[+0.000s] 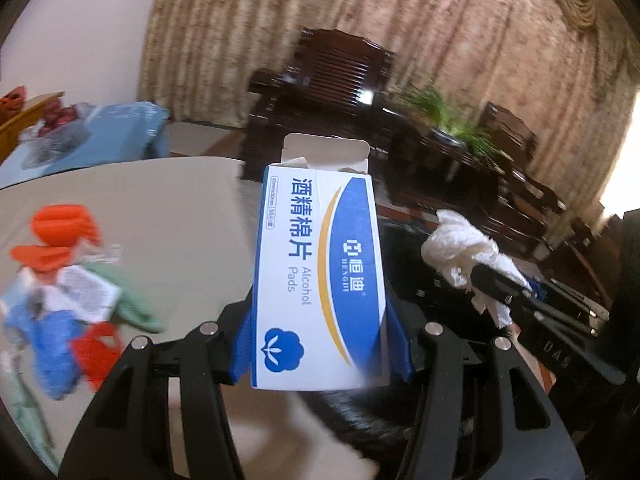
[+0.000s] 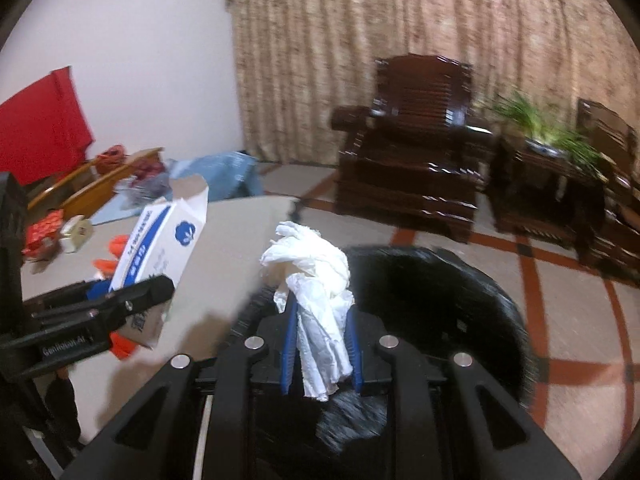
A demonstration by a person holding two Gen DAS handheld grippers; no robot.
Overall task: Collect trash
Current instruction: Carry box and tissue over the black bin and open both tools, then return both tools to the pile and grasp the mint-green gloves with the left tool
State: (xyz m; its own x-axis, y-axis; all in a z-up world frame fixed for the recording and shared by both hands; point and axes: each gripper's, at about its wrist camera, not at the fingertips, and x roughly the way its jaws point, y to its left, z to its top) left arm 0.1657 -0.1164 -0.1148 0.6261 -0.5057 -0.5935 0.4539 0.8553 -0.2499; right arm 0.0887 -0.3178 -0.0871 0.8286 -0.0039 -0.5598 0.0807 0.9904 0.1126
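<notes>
My left gripper point(image 1: 320, 344) is shut on a blue and white alcohol pads box point(image 1: 320, 264) with its top flap open, held upright above the table edge. It also shows in the right wrist view point(image 2: 160, 248), left of my right gripper. My right gripper point(image 2: 322, 344) is shut on a crumpled white tissue point(image 2: 316, 276), held over a black bin point(image 2: 440, 300) beside the table. The tissue also shows in the left wrist view point(image 1: 464, 252), to the right of the box.
A pile of orange, blue, green and white scraps point(image 1: 68, 280) lies on the beige table point(image 1: 180, 208) at left. A tape roll point(image 2: 76, 234) sits at the table's far side. Dark wooden chairs point(image 2: 416, 152) and a plant point(image 2: 552, 128) stand behind.
</notes>
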